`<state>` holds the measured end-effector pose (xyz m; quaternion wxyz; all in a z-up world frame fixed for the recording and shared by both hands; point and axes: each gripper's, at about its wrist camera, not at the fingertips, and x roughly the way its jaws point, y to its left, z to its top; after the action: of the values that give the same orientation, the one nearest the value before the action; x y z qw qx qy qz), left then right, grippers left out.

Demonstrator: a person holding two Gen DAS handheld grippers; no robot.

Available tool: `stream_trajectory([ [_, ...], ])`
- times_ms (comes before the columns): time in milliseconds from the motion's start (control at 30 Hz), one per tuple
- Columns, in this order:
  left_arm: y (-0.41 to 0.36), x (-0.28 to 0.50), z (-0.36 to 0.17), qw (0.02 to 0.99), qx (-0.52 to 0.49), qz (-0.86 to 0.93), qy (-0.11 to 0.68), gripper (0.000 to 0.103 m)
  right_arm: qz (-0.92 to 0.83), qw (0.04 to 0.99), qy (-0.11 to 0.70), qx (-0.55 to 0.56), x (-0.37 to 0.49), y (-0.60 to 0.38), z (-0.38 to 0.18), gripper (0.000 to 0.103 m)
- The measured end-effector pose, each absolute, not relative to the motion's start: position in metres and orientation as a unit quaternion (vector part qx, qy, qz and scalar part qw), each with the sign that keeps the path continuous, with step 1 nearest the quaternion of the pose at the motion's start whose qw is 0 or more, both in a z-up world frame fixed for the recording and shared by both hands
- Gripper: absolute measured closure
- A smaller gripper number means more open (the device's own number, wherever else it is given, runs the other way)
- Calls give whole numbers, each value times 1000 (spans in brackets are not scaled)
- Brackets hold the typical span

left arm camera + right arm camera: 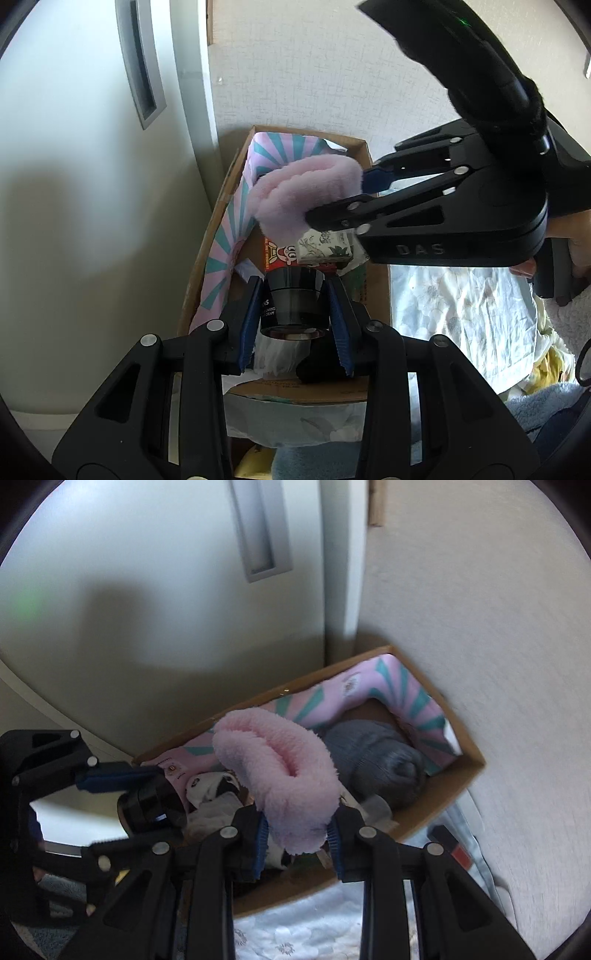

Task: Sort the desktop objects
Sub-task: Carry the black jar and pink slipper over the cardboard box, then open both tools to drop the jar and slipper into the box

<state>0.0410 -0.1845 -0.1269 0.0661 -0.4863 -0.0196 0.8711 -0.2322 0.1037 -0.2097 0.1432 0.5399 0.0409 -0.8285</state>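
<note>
A brown cardboard box stands in the corner against the wall. My left gripper is shut on a black jar and holds it over the near end of the box. My right gripper is shut on a fluffy pink band, which hangs above the middle of the box. From the left wrist view the right gripper comes in from the right with the pink band. In the right wrist view, the left gripper with the jar is at the left.
Inside the box lie a pink and teal striped cloth, a grey knitted item, a small patterned packet and a red packet. A flowered sheet lies beside the box. White cabinet doors stand behind.
</note>
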Motion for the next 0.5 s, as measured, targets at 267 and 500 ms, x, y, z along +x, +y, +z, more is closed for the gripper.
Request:
stream_trajectory([
  [267, -186, 42, -127, 67, -485, 872, -22, 70, -824, 150, 52, 543, -241, 98, -210, 78],
  [500, -180, 39, -128, 76, -495, 865, -23, 64, -823, 138, 52, 549, -242, 102, -211, 75],
])
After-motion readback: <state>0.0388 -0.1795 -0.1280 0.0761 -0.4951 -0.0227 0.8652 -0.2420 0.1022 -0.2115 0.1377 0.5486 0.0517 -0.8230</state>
